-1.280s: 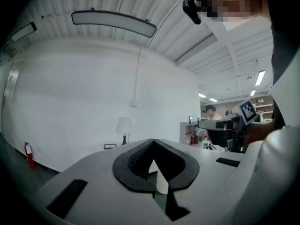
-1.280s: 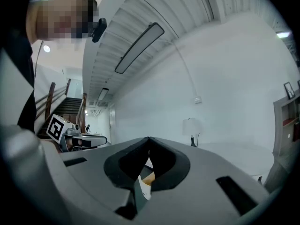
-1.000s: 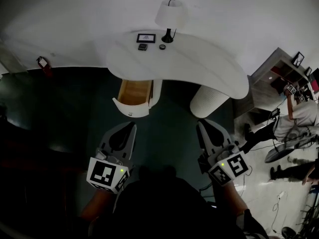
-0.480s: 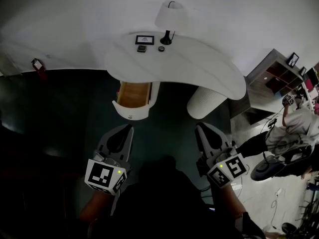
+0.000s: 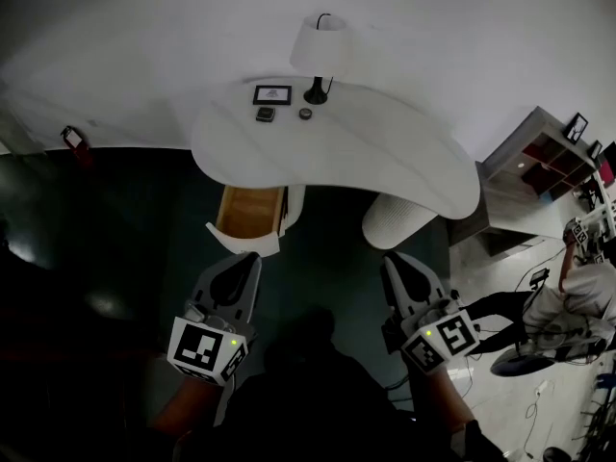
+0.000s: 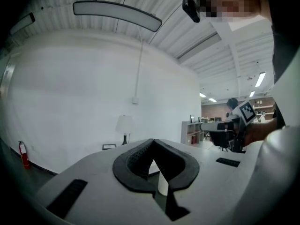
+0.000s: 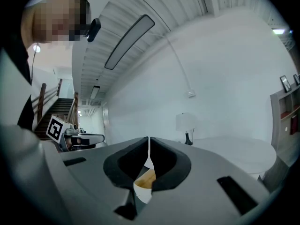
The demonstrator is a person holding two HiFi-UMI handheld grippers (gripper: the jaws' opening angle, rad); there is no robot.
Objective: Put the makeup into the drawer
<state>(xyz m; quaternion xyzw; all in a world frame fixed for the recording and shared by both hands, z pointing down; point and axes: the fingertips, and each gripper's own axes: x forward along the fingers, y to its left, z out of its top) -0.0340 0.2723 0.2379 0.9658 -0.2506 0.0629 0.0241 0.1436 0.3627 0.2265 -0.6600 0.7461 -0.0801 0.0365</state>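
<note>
Two small makeup items lie on the white curved desk (image 5: 385, 147) in front of the lamp (image 5: 318, 46): a dark square compact (image 5: 265, 115) and a small round pot (image 5: 305, 114). A wooden drawer (image 5: 252, 212) stands pulled out under the desk's left front. My left gripper (image 5: 252, 257) is shut and empty, just short of the drawer's front. My right gripper (image 5: 392, 258) is shut and empty beside the desk's round white leg (image 5: 399, 221). In the right gripper view the drawer's wood (image 7: 146, 178) shows under the closed tips (image 7: 149, 138). In the left gripper view the tips (image 6: 152, 140) meet.
A small framed picture (image 5: 272, 94) stands behind the makeup. A red fire extinguisher (image 5: 72, 139) is by the wall at the left. A shelf unit (image 5: 544, 152) and a person with cables (image 5: 568, 301) are at the right. Dark carpet lies under me.
Both grippers have moved forward together toward the desk; the open drawer now sits closer to the left gripper's tip. Both stay shut. The person at the right has shifted.
</note>
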